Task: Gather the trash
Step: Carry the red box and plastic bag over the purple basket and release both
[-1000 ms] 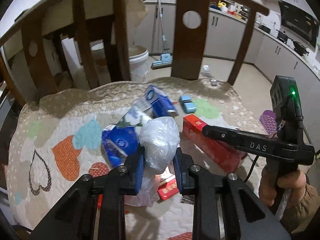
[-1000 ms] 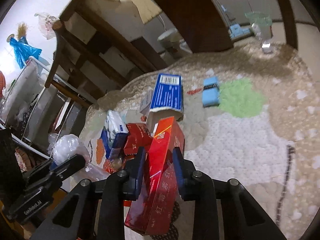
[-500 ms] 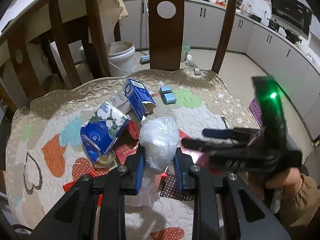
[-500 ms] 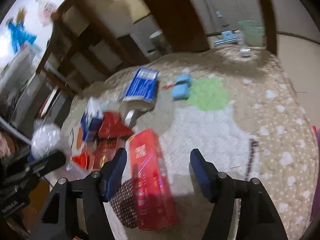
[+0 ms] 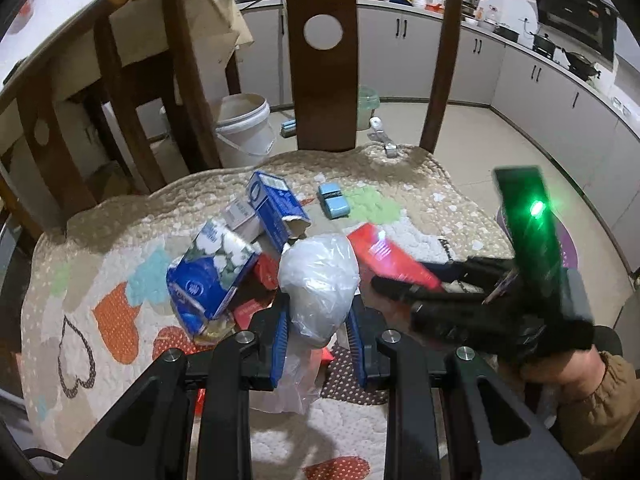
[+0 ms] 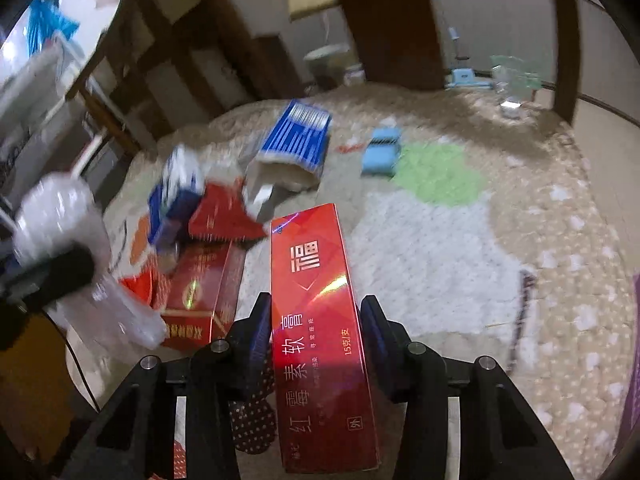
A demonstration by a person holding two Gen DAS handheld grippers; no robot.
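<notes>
Both tongs were seen over the quilted seat (image 5: 120, 216): the left gripper (image 5: 318, 330) was clamped on one clear plastic bag (image 5: 318, 276), while the right gripper (image 6: 316, 330) was closing around one long red carton (image 6: 316, 304), its length running straight ahead between the jaws. Two blue boxes (image 5: 276, 208) and one tissue pack (image 5: 212, 270) were counted beyond.
</notes>
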